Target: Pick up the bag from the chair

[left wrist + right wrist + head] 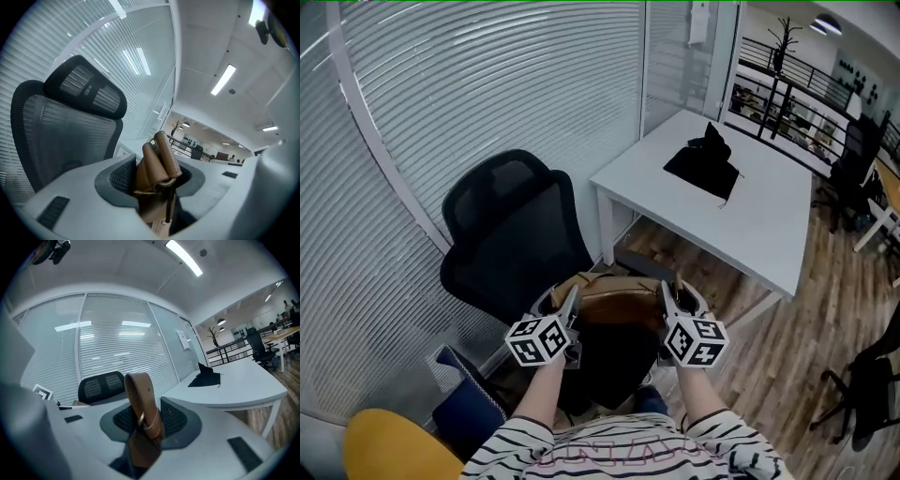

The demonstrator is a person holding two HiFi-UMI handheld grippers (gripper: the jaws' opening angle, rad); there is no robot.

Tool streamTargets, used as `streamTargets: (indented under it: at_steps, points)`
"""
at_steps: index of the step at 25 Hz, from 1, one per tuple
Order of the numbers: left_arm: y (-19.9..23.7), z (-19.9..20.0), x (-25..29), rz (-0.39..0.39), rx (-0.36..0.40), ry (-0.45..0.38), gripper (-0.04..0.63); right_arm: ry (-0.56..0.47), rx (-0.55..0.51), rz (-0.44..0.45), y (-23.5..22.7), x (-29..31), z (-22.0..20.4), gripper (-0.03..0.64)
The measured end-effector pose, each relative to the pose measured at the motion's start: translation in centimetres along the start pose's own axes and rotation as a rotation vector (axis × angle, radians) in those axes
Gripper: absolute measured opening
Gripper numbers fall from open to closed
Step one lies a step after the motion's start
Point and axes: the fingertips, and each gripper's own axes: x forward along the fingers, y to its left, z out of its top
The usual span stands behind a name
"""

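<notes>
**A:** Where is the bag?

**B:** The brown bag sits low in the middle of the head view, over the front of the black mesh chair. The chair's back rises at ten o'clock from it. Whether the bag touches the seat cannot be told.

**A:** And the left gripper?

**B:** The left gripper is at nine o'clock of the bag. In its own view the jaws are clamped on two folded brown straps, which stand up between the pads.

**A:** The right gripper?

**B:** The right gripper is at three o'clock of the bag. Its jaws pinch one brown strap loop, with a metal ring near the base of the loop.

**A:** What lies around them?

**B:** A white table stands at one o'clock of the bag, with a black heap lying on it. Slatted blinds run behind the chair. A yellow rounded thing shows at eight o'clock, and the person's striped sleeves at six.
</notes>
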Motion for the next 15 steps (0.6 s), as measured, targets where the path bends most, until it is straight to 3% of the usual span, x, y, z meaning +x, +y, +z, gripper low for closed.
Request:
streamTargets:
  at_steps: [15]
  points:
    - [-2.4,1.8,-2.1,-0.062,0.035,-0.025,0.195,-0.063,-0.012,-0.04,1.2,-3.7,2.0,0.135]
